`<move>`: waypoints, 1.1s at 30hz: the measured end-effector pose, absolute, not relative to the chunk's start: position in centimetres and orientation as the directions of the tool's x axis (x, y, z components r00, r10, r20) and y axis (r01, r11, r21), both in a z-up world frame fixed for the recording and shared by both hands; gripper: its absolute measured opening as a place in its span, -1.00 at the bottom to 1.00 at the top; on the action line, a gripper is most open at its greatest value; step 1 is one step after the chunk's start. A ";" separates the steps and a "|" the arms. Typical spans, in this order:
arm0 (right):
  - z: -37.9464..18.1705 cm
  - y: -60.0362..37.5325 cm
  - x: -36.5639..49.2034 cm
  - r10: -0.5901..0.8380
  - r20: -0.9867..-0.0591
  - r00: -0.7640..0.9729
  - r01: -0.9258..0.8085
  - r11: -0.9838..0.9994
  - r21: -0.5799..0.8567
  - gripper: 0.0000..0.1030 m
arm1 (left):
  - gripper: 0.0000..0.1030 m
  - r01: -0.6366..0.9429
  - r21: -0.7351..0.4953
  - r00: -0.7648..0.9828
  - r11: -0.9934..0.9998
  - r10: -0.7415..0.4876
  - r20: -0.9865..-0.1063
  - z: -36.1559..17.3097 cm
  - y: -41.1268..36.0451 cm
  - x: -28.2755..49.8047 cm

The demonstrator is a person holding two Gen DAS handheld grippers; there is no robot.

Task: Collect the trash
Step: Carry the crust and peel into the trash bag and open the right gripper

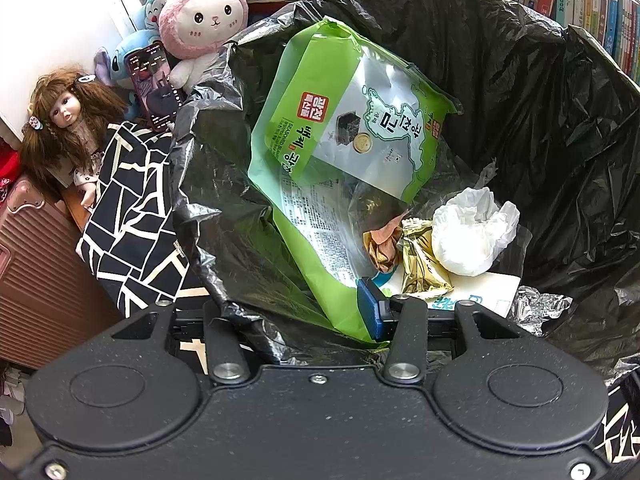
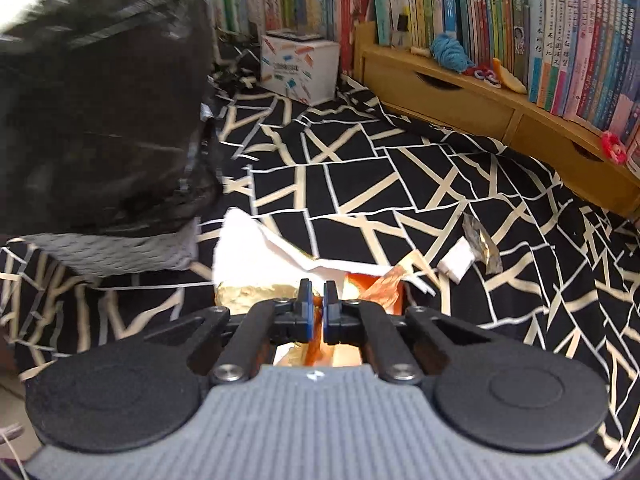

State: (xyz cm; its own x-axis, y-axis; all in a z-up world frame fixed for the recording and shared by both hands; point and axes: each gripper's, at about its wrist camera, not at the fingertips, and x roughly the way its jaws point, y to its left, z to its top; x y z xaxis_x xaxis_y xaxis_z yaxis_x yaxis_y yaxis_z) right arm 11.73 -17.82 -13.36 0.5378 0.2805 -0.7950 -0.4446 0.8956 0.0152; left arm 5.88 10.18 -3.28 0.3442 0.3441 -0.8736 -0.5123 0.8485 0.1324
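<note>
Orange wrapper (image 2: 382,286) clamped in the right gripper (image 2: 319,300); bag (image 1: 520,100) mouth seen past the left gripper (image 1: 304,312).

The crumpled orange-and-gold wrapper is pinched between the nearly closed blue pads (image 2: 306,304) of the right gripper, with white paper (image 2: 256,240) bunched just beyond the tips, above the black-and-cream patterned cloth (image 2: 360,168). A foil scrap (image 2: 482,242) and a small white piece (image 2: 456,262) are seen lying on the cloth to the right, well apart from the tips. The black bag is blurred at upper left there. In the left view, one blue pad (image 1: 370,308) is set against the green packet (image 1: 340,128) at the bag's near rim; the other finger is hidden, so its grip cannot be told. A tissue (image 1: 472,232) and gold wrapper (image 1: 420,264) are held inside the bag.
</note>
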 end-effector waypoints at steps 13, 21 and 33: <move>-2.8 -20.3 10.6 0.397 -0.602 0.692 -0.352 0.915 0.199 -0.87 | -0.15 -0.513 0.132 0.345 0.848 0.344 -0.873 -3.3 10.2 5.8; 7.7 -15.5 11.8 0.669 -0.287 0.686 -0.583 0.741 0.334 -0.87 | -0.15 -0.525 0.121 0.349 0.843 0.342 -0.872 -3.2 10.2 5.9; 5.4 -8.1 12.3 0.743 -0.375 0.555 -0.657 0.667 0.350 0.20 | -0.15 -0.530 0.110 0.355 0.841 0.338 -0.872 -3.2 10.3 5.9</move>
State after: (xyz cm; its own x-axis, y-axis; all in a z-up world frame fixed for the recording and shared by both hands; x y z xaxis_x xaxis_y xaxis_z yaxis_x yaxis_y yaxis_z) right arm 12.31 -8.08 5.38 0.5547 0.7429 -0.3747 -0.6572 0.6674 0.3503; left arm 5.86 10.32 -3.20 0.3550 0.3376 -0.8718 -0.5303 0.8407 0.1096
